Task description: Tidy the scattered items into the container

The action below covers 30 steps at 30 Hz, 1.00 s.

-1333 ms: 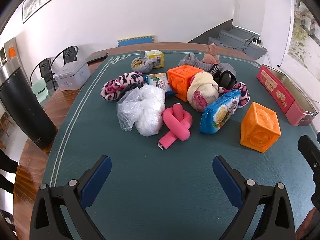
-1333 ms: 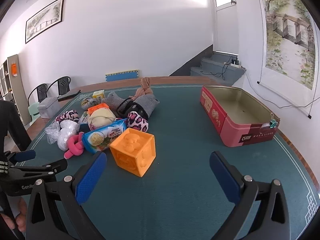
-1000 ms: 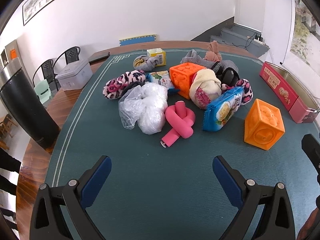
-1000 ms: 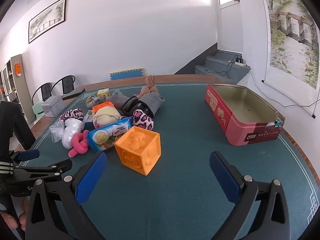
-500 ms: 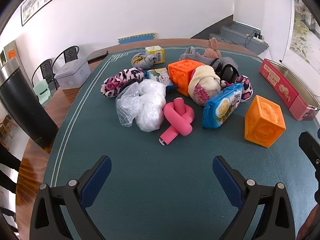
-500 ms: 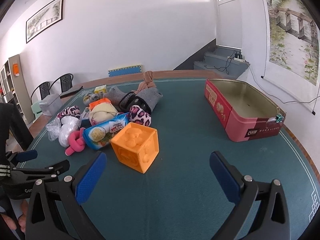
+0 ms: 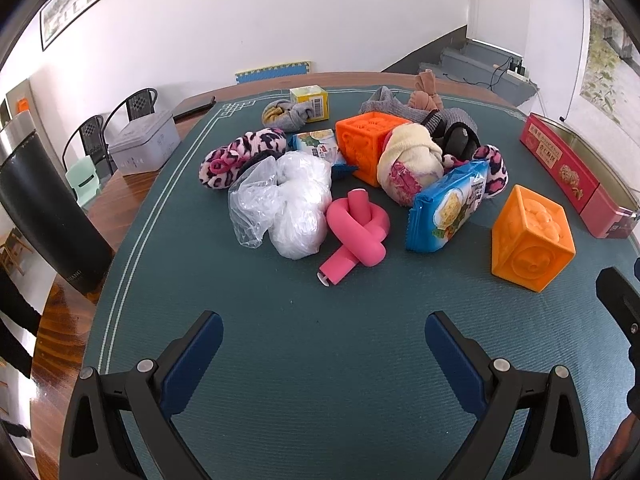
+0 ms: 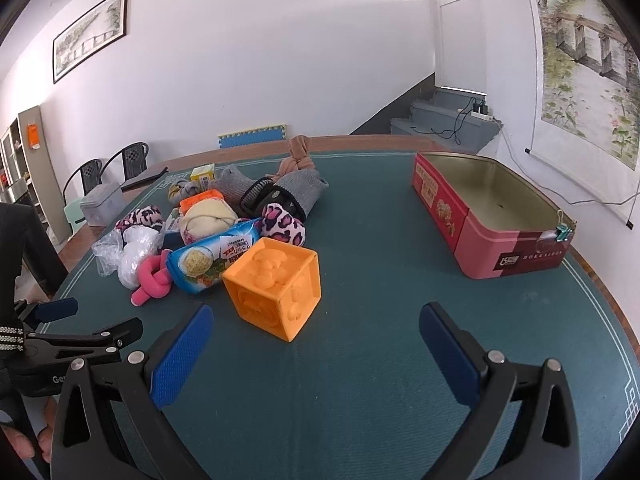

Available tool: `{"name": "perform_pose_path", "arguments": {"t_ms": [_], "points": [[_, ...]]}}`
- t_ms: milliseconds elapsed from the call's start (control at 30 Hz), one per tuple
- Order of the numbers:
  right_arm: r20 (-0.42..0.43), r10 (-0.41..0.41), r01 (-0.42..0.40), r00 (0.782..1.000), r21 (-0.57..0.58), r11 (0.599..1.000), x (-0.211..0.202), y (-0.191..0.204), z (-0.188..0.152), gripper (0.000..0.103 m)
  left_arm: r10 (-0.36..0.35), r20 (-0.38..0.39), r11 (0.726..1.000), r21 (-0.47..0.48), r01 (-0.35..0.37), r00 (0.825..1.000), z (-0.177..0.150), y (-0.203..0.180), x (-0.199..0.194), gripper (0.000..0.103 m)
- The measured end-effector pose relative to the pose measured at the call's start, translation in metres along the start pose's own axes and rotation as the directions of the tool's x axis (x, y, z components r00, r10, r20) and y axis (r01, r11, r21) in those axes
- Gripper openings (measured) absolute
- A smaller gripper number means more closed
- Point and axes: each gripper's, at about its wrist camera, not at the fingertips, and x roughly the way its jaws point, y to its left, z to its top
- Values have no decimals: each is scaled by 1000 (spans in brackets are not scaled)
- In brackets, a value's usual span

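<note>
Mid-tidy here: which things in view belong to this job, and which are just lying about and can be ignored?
For the job:
red tin, open
near orange cube
far orange cube
blue snack pack
pink foam knot
plastic bag
leopard slippers
socks
yellow box

Lying about:
grey lidded box, off the mat
black cylinder
chairs

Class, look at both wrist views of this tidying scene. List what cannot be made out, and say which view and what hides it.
- Red tin: left wrist view, its interior is hidden by its near wall and the far end is cut by the frame edge.
- Second orange cube: right wrist view, mostly hidden behind the cream bundle.
- Yellow box print: too small to read.
- Right gripper: left wrist view, only one part shows at the edge.
</note>
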Motion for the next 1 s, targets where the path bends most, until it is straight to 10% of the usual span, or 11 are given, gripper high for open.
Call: {"name": "perform_pose_path", "arguments": {"t_ms": [1000], "points": [[-27, 38, -38, 999, -3, 999, 4, 3, -2, 103, -74, -5, 997, -4, 74, 997, -1, -3, 6, 102]]}}
